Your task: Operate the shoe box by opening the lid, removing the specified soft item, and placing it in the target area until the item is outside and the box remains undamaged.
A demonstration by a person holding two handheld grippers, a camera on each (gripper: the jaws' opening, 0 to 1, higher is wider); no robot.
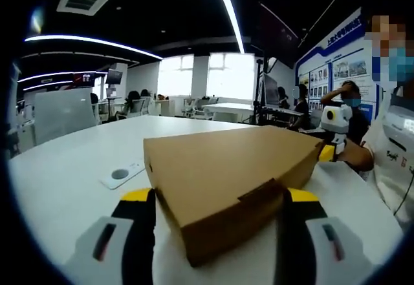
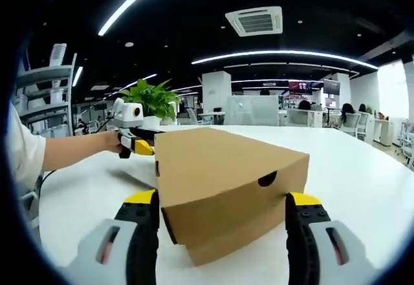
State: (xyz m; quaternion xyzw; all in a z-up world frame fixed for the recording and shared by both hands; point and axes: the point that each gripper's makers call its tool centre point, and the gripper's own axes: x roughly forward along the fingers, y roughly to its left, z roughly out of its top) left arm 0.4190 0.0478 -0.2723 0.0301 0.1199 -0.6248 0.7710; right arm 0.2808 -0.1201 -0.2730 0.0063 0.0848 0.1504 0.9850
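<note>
Left gripper view: a closed brown cardboard shoe box (image 1: 226,181) rests on the white worktop (image 1: 65,181), between the spread left claw (image 1: 217,217). The right claw (image 2: 220,223), equally spread, flanks the opposite end, likely readying to lift the lid.

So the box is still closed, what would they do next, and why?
Probably lift the lid. The shoe box sits shut on the white table, with the left gripper and right gripper open at opposite ends, jaws straddling its corners, gripping nothing.
</note>
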